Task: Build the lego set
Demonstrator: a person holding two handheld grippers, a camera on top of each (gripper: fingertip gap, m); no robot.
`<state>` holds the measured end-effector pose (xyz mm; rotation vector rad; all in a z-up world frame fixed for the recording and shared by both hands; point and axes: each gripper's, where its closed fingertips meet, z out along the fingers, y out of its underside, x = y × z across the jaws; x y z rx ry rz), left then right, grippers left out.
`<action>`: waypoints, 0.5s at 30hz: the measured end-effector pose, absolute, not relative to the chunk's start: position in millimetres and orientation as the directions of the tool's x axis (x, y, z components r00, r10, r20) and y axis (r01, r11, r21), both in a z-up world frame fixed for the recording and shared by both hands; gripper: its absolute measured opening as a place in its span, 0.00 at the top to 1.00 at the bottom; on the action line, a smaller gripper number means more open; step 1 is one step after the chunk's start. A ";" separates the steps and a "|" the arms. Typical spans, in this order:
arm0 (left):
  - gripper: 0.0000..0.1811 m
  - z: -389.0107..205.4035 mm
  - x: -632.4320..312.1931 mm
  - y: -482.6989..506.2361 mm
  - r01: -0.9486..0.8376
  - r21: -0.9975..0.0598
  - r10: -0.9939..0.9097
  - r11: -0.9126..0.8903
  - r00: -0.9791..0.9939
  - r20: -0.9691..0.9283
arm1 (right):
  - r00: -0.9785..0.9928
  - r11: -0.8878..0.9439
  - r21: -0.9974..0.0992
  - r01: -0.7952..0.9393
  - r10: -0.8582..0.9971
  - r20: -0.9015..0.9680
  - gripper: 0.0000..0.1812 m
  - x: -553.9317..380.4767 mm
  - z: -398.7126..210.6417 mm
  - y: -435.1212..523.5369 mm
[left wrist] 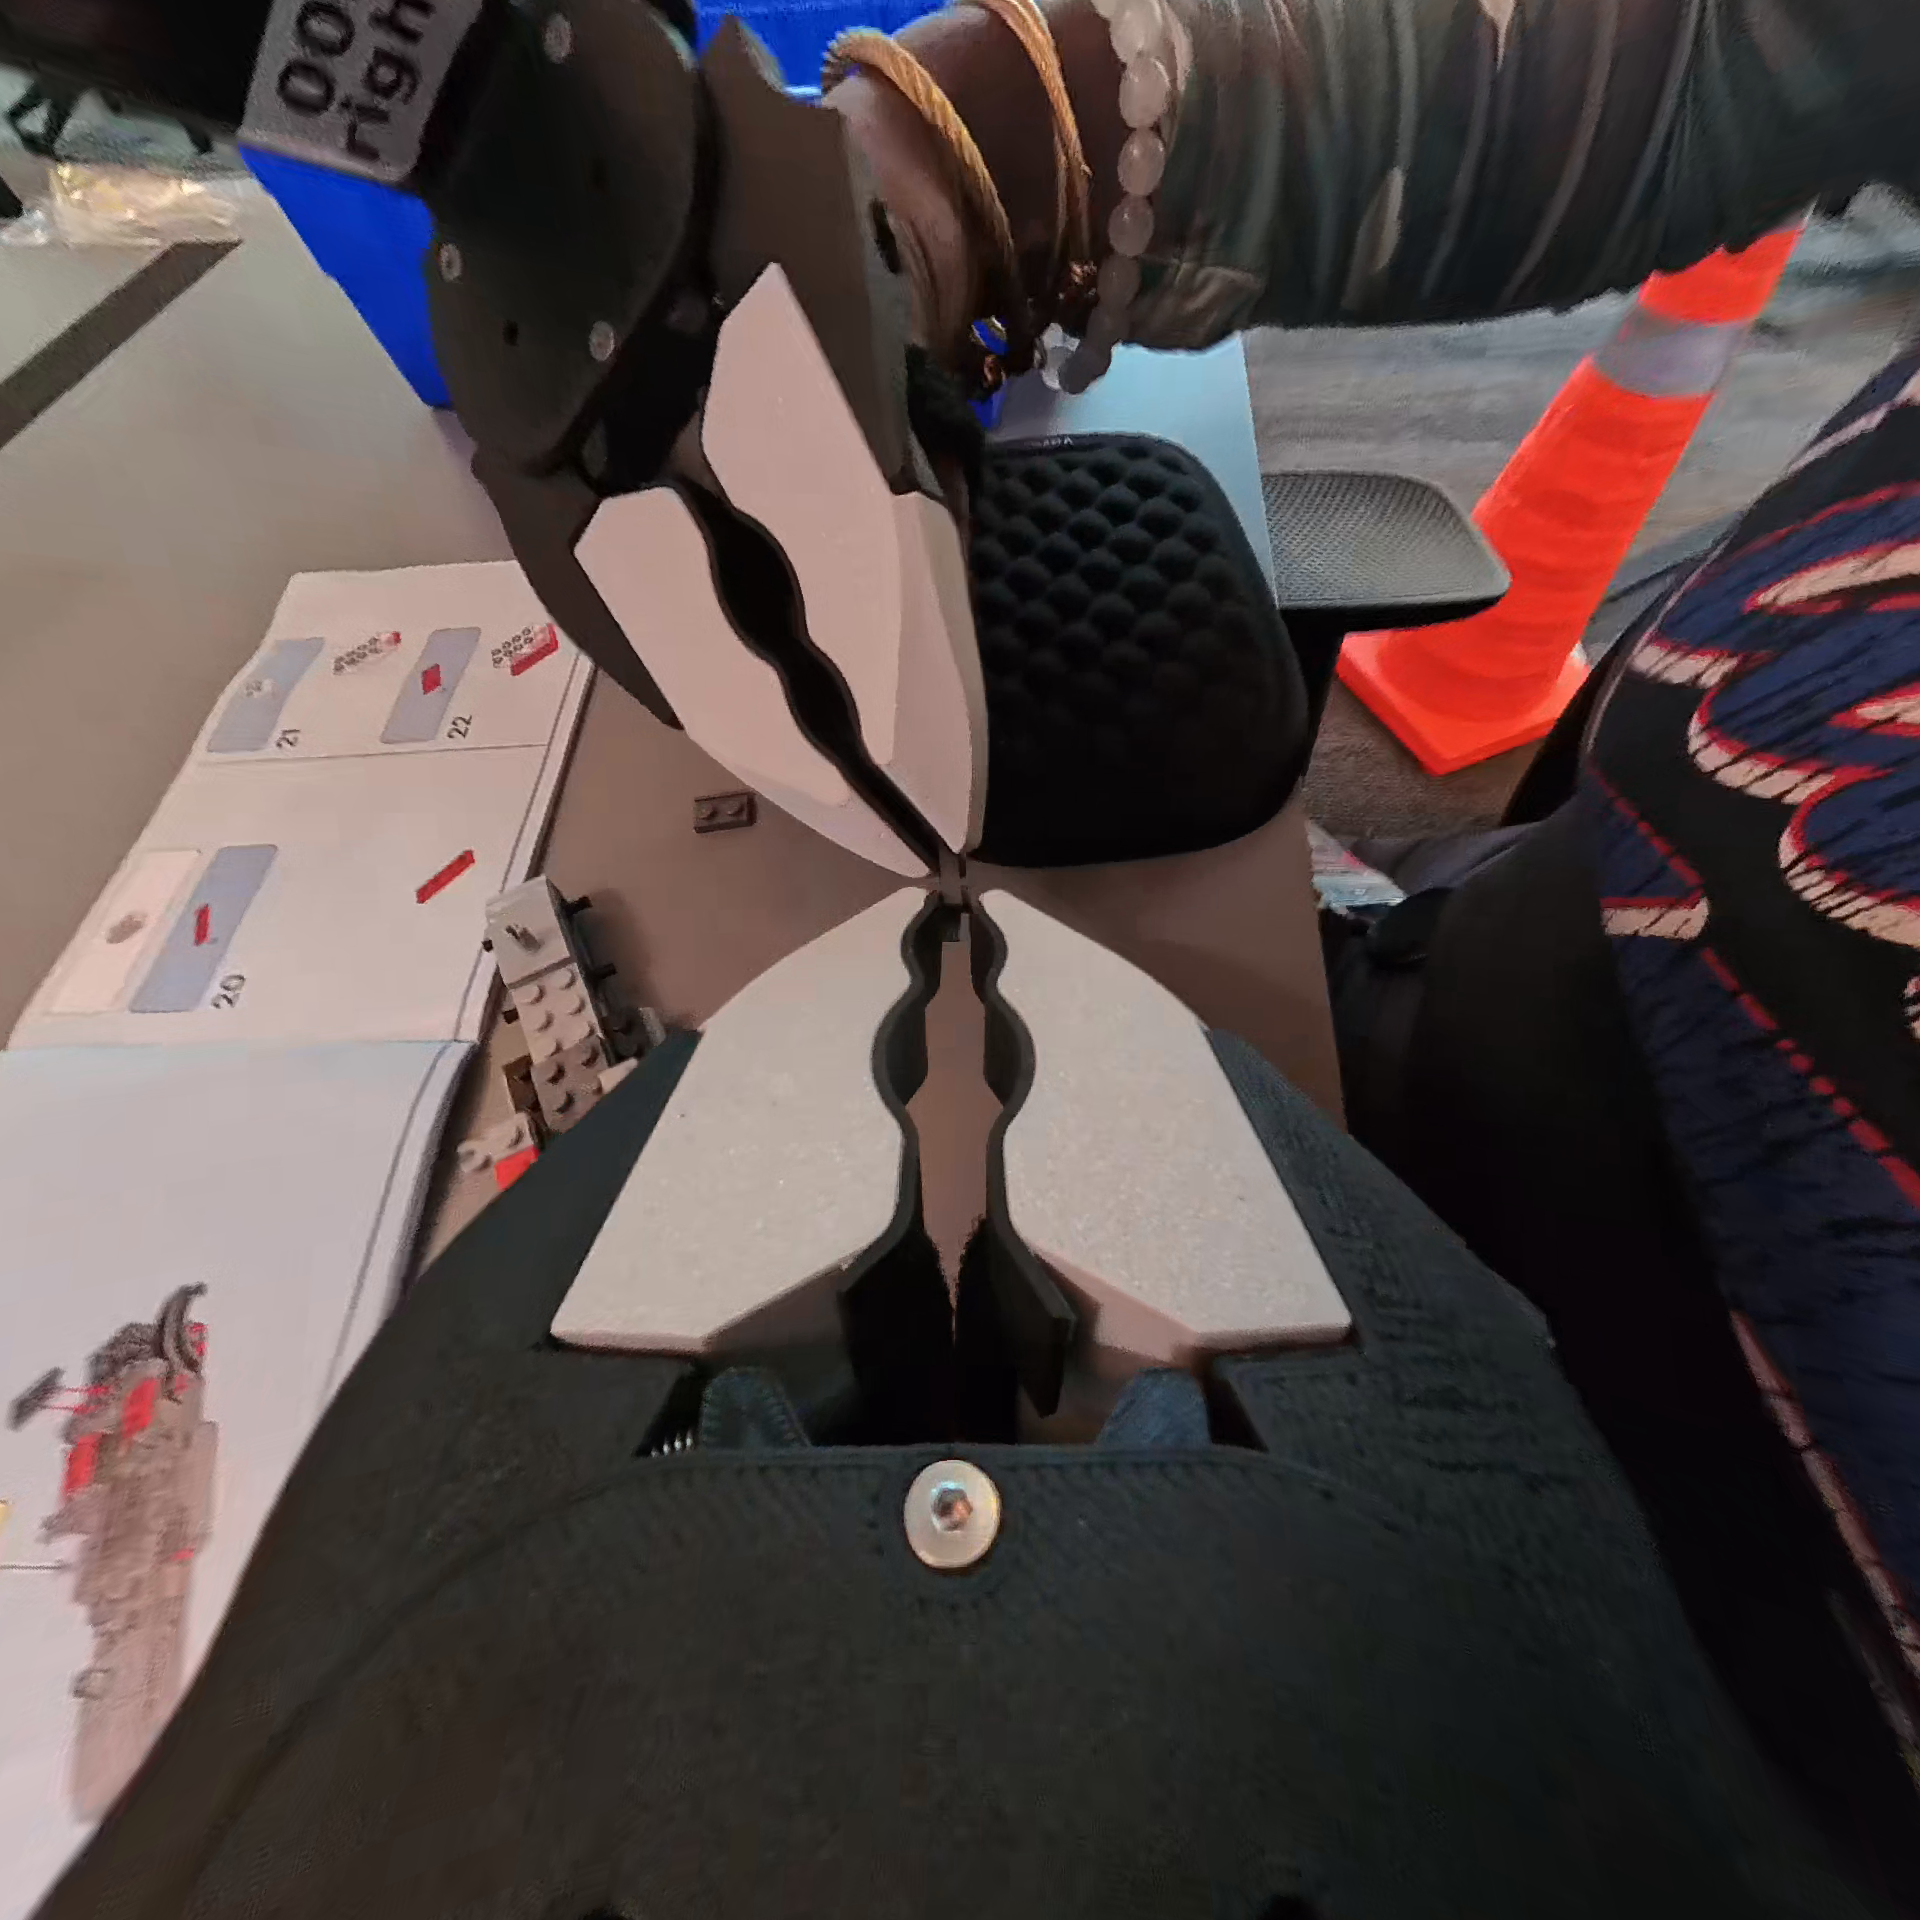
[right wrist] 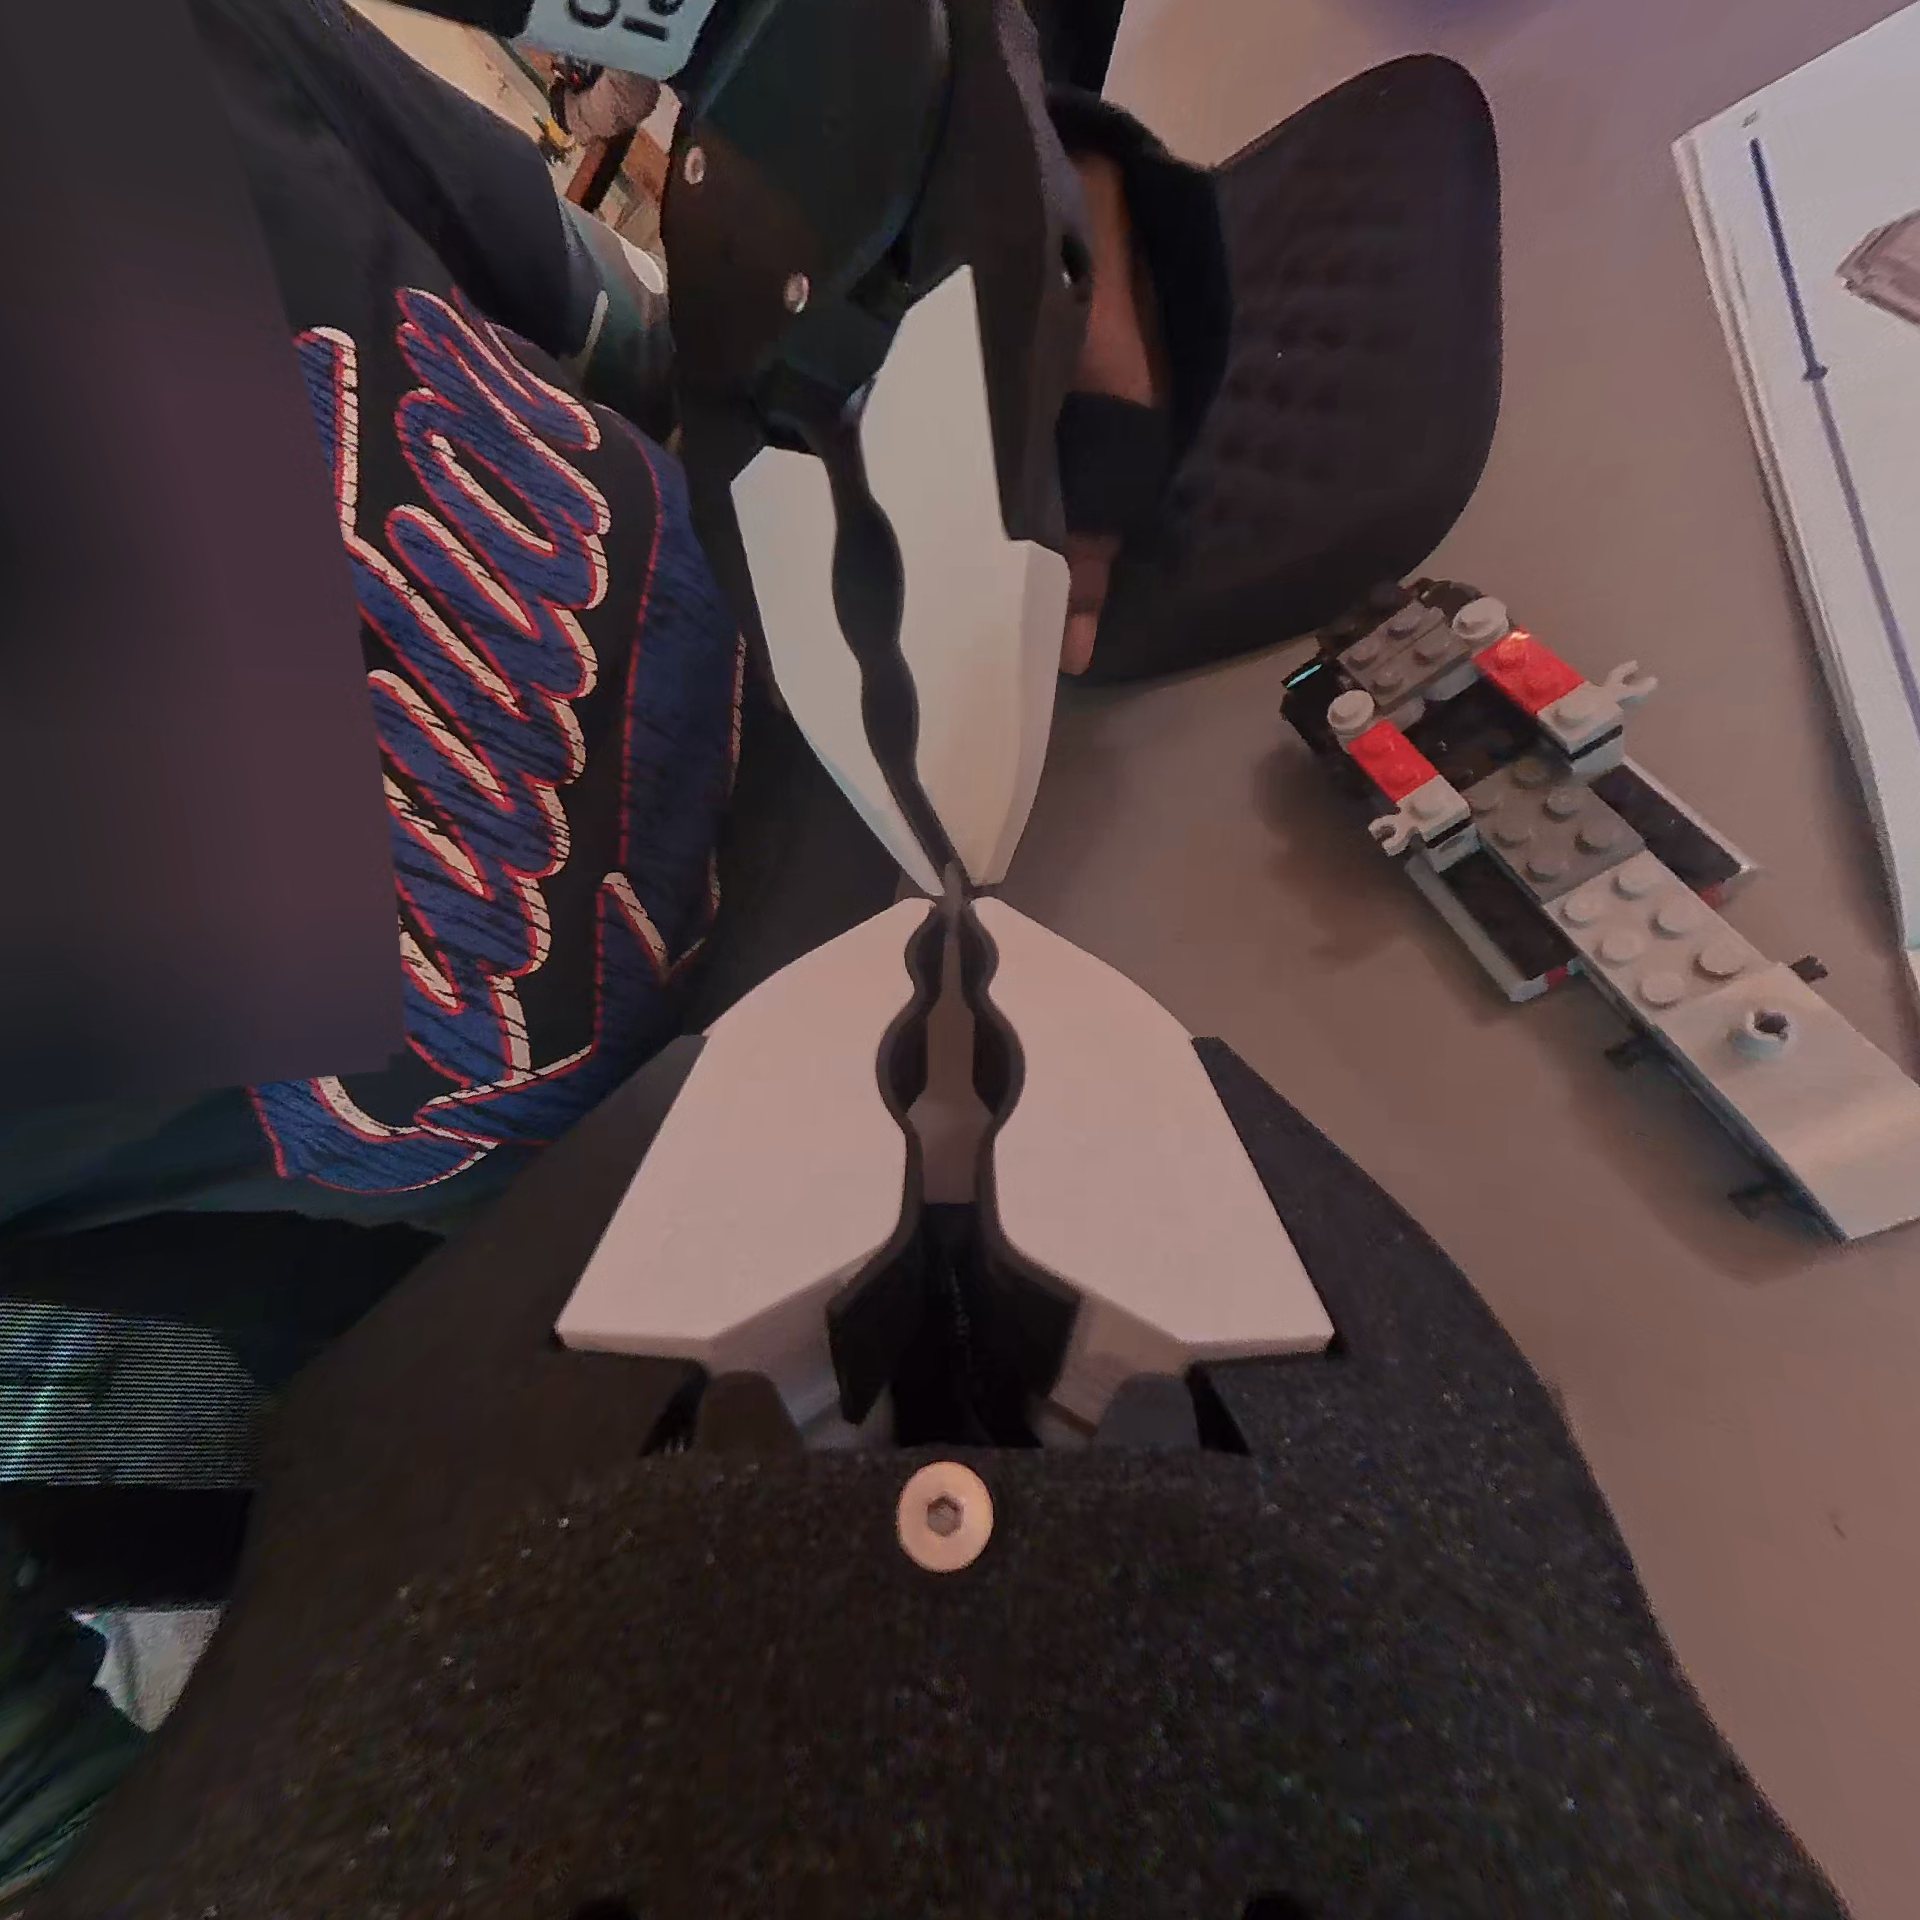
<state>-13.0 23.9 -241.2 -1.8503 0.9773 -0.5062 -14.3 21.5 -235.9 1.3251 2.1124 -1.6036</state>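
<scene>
The left gripper [left wrist: 948,902], with white pads on black plastic, is pinched onto a tiny dark lego piece [left wrist: 950,894]. The right gripper [left wrist: 940,854] comes down from above and meets it tip to tip. Its fingers are squeezed almost together at the tips. It seems to touch the same tiny piece, but I cannot tell if it is really gripping it. Both tips are up in the air, off the grey table [left wrist: 208,468].

In the right wrist view, the right gripper [right wrist: 951,906] points at the left gripper [right wrist: 954,878], and the piece is too small to make out there.

The long grey, black and red lego model [right wrist: 1590,894] lies flat on the table, just beside the white paper instruction booklet [left wrist: 312,831]. A small dark grey two-stud plate [left wrist: 724,811] lies alone on the table near the booklet's edge.

A black quilted cap [left wrist: 1122,644] sits at the table edge. An orange traffic cone [left wrist: 1538,561] stands on the floor, well apart. A blue bin [left wrist: 364,249] is at the far side.
</scene>
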 end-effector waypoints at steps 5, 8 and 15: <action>0.98 -198.5 -26.4 31.1 0.191 -0.888 -0.661 -0.418 0.607 0.442 | -0.677 0.104 -0.961 0.256 0.729 -0.101 0.92 -36.3 -187.6 39.7; 0.98 -172.3 -48.3 37.4 0.594 -0.629 -0.533 -0.501 0.360 0.766 | -0.343 0.546 -0.831 -0.107 0.765 0.546 0.90 -39.6 -156.7 51.2; 0.98 -166.1 -60.8 41.6 0.804 -0.151 -0.366 -0.576 -0.088 0.927 | -0.022 0.990 -0.137 0.015 0.137 0.990 0.92 -51.7 -163.4 35.3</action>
